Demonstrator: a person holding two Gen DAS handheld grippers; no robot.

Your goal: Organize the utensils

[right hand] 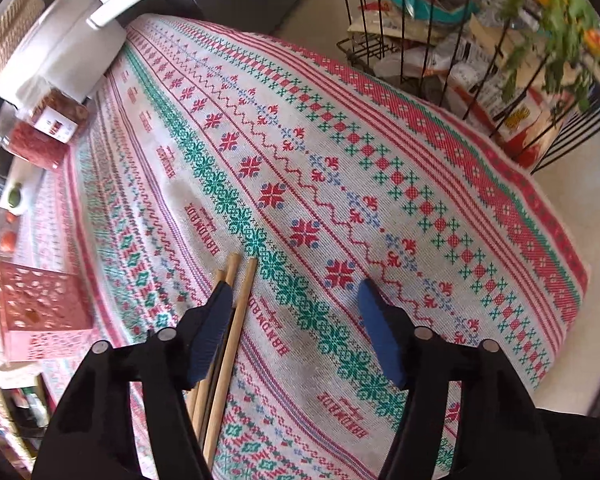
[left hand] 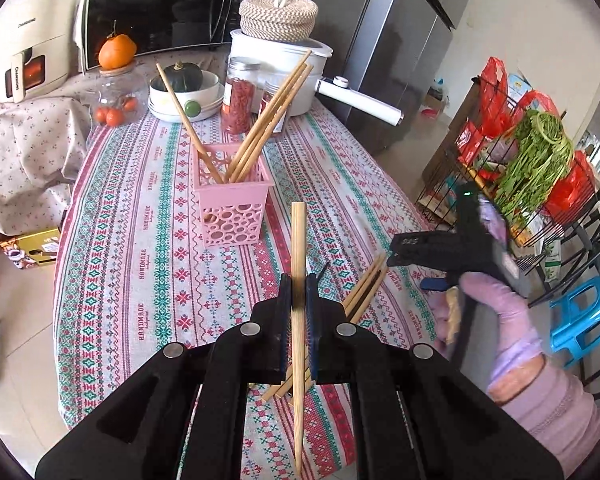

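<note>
A single wooden chopstick (left hand: 299, 280) is being held upright between the blue pads of the left gripper (left hand: 299, 292), whose jaws are being kept almost fully closed on it; its blunt end is rising above the pads and its thin end is hanging down below them, clear of the table. Beyond it, a pink perforated holder (left hand: 232, 200) is standing on the patterned tablecloth (left hand: 140, 240), and several chopsticks (left hand: 268, 120) are being carried in it, leaning out at angles. Loose chopsticks (right hand: 228, 340) are lying on the cloth nearer the camera, partly hidden under the left gripper in the left wrist view.

The right gripper (right hand: 300, 320) is being pointed steeply down at the cloth with its jaws partly open and nothing gripped. Its left pad is being shown over the loose chopsticks, one of which is lying just inside that pad; whether the pad is touching them cannot be told. In the left wrist view the same tool (left hand: 452, 248) is being held by a hand (left hand: 496, 304) in a lilac glove.

Further back, two jars (left hand: 240, 96) of red contents, a white pot (left hand: 288, 64) with a woven lid, a bowl (left hand: 188, 96) and a microwave (left hand: 168, 4) are being shown at the far end of the table. A wire rack (left hand: 540, 168) of greens and packets is standing beside the table.
</note>
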